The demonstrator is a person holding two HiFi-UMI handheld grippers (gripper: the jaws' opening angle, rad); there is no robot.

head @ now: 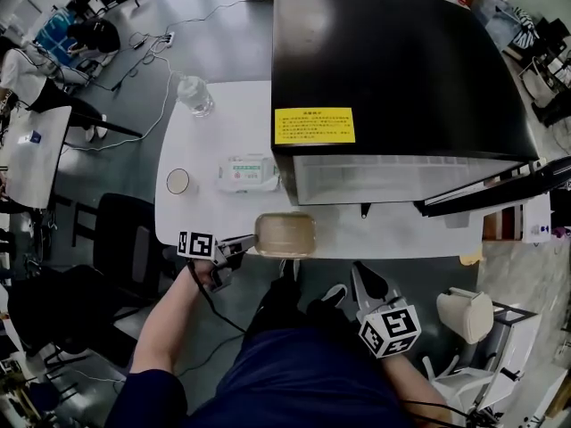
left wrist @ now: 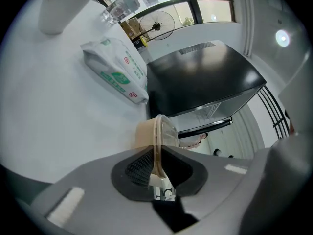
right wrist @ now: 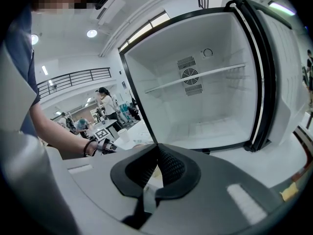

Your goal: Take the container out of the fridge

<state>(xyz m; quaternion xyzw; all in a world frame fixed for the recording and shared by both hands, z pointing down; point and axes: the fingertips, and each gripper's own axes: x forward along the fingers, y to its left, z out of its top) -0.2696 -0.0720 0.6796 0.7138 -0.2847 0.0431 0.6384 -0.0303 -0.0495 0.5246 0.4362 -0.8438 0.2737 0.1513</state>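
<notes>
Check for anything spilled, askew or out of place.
No spill shows. The fridge stands empty with its door open. The container is out, held by its rim in the left hand-held gripper at the table's front edge.

Tan container (head: 285, 234) outside open fridge (head: 393, 69)

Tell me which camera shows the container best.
The head view: the whole tan container shows from above, near the front edge of the table, its rim clamped by the left gripper. The left gripper view shows it only edge-on between its jaws. The right gripper view faces the open fridge; no container is clearly visible there.
</notes>
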